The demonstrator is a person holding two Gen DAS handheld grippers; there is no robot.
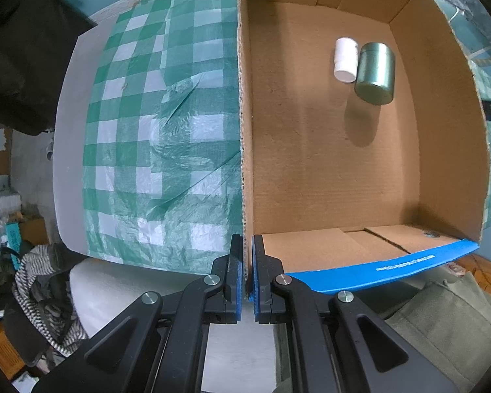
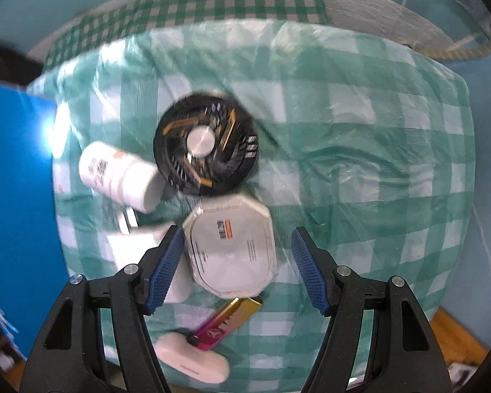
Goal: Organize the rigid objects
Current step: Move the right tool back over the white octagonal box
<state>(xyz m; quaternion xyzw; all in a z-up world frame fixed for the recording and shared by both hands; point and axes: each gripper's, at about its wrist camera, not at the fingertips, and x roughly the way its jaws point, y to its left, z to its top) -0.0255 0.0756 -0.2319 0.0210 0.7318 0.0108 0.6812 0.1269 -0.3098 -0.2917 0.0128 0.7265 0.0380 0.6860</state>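
Observation:
My left gripper (image 1: 247, 263) is shut on the left wall of an open cardboard box (image 1: 245, 131), near its front corner. Inside the box lie a white bottle (image 1: 345, 60) and a metal tin (image 1: 375, 73), side by side at the back. My right gripper (image 2: 237, 262) is open above a white octagonal case (image 2: 232, 249), which lies between its fingers. Around the case on the cloth are a black round fan (image 2: 205, 145), a white pill bottle (image 2: 119, 173), a white charger (image 2: 137, 249), a gold and pink lighter (image 2: 227, 322) and a white oval case (image 2: 193, 357).
A green checked cloth (image 1: 154, 131) covers the table; it also shows in the right wrist view (image 2: 360, 163). The box's blue outer side (image 2: 16, 196) stands at the left of the right wrist view. Clothes and clutter (image 1: 32, 278) lie beyond the table's edge.

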